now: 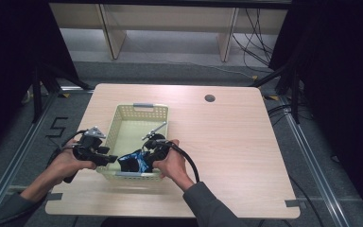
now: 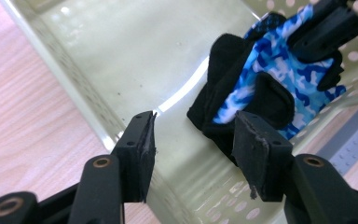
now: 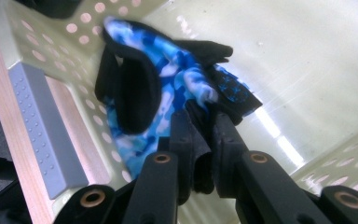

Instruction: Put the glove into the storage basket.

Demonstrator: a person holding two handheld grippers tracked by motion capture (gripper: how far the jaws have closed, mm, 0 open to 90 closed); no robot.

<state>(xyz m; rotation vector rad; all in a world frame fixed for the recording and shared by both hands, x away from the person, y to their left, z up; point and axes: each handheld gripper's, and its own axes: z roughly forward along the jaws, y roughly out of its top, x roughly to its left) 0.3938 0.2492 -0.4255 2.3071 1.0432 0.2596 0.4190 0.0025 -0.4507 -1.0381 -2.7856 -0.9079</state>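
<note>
Grey sleeves; each black tool (image 1: 109,160) — brass-ringed screws, worn pads (image 2: 145,156) — trails a black cable.

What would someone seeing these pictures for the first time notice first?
Most likely the blue camouflage glove with black trim, pinched by the right tongs at the near end of the pale perforated basket. Next, the left tongs, open with nothing between their jaws, held above the basket's near left wall and pointing toward the glove. The basket sits on a light wooden table.

basket walls (image 1: 163,124) hem glove (image 2: 279,70), top open
</note>
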